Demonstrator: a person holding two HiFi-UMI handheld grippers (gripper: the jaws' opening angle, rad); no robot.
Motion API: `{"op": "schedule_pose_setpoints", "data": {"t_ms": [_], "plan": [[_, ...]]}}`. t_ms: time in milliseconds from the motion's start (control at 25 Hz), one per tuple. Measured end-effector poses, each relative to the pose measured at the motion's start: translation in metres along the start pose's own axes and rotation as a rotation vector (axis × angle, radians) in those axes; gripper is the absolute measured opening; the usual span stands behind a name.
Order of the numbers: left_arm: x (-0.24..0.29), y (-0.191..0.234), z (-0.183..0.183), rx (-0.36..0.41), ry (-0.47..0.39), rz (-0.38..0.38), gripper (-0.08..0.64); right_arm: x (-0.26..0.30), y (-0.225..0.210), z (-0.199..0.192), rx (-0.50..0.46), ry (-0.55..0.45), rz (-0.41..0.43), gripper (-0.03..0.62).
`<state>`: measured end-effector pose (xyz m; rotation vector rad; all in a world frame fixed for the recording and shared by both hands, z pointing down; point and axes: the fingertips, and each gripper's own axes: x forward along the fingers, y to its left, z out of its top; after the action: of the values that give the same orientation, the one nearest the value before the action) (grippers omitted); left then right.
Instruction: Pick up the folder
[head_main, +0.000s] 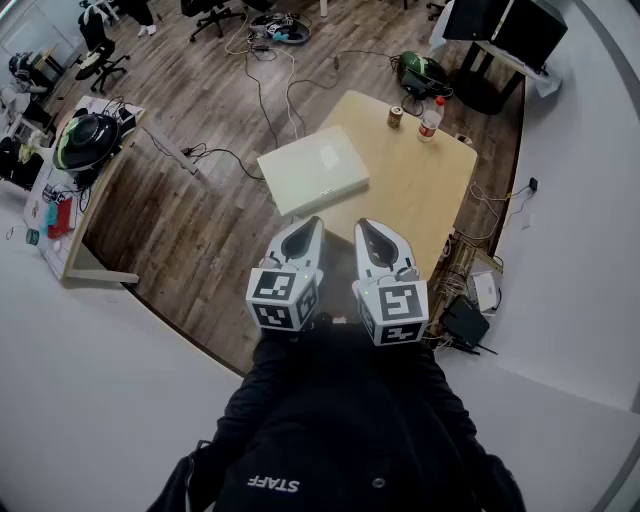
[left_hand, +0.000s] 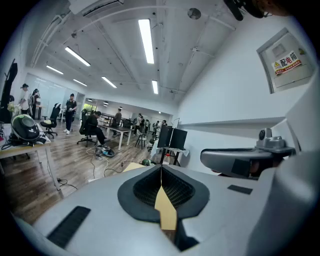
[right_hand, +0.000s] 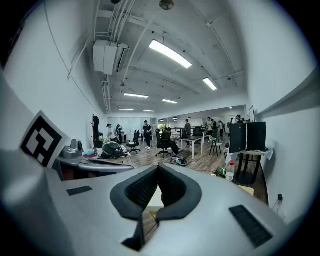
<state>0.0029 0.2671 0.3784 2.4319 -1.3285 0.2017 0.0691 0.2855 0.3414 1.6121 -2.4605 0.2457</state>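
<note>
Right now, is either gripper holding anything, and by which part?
Nothing is held. The left gripper and right gripper are shut and empty, apart from the folder lying on the table.

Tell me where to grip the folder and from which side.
Grip the folder by its left edge as the head view shows it, coming from the left of the table. It lies flat, so the top offers nothing to pinch, but that edge seems to overhang the tabletop, leaving room for one jaw beneath.
</note>
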Motion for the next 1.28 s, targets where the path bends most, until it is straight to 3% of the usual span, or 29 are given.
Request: {"op": "schedule_pose_setpoints", "data": {"t_ms": [640,1280], "plan": [[-0.027,0.055,-0.029,-0.044,0.049,0.011,0.034,0.025,0.053,-0.014,0.010,0.005,0.000,0.022],[-0.024,0.115,-0.065,-0.149,0.121,0.069,0.034,0.067,0.069,-0.062,0.027,0.186,0.014,0.021]]}}
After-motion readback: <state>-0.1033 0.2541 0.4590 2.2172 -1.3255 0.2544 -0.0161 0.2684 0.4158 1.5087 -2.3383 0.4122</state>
